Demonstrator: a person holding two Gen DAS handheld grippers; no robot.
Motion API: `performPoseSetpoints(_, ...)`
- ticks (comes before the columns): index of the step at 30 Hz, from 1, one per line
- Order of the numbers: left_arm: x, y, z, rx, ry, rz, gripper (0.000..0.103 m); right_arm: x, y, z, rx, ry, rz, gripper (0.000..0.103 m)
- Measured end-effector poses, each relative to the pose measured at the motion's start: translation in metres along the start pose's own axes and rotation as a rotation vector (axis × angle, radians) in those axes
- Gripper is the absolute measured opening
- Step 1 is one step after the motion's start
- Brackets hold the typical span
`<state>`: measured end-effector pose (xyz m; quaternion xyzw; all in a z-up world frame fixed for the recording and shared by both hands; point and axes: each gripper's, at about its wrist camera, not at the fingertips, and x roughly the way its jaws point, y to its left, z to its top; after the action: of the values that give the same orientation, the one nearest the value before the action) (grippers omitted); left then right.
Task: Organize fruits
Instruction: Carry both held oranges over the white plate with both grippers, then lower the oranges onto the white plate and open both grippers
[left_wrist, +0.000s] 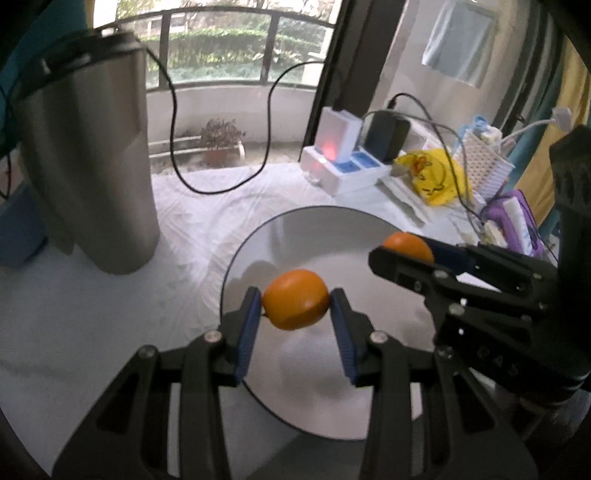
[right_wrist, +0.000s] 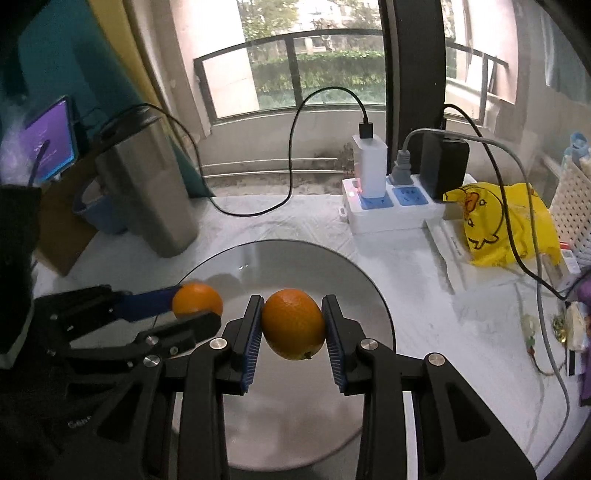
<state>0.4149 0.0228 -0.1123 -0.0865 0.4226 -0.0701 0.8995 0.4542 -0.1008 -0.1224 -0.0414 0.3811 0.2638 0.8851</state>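
My left gripper (left_wrist: 295, 308) is shut on an orange (left_wrist: 295, 299) and holds it above the round grey plate (left_wrist: 317, 236). My right gripper (right_wrist: 293, 325) is shut on a second orange (right_wrist: 293, 323), also above the plate (right_wrist: 354, 288). In the left wrist view the right gripper (left_wrist: 402, 251) comes in from the right with its orange (left_wrist: 408, 244). In the right wrist view the left gripper (right_wrist: 195, 308) comes in from the left with its orange (right_wrist: 197, 301). The plate holds no fruit.
A steel tumbler (left_wrist: 88, 166) stands left of the plate, a blue cup (right_wrist: 101, 212) behind it. A white power strip (right_wrist: 391, 206) with chargers and cables, a yellow bag (right_wrist: 498, 221) and a perforated white rack (right_wrist: 574, 206) sit at the right. White cloth covers the table.
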Motion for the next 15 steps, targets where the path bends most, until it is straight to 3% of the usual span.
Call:
performPoseSetpoints(11,0.005,0.011,0.004,-0.044,0.002,0.002,0.044,0.031,-0.002,0.006,0.025,0.042,0.011,0.035)
performPoseSetpoints(15,-0.005,0.008,0.003,-0.042,-0.010,-0.004,0.045,0.027,-0.004,0.007,0.037,0.034,0.007,0.044)
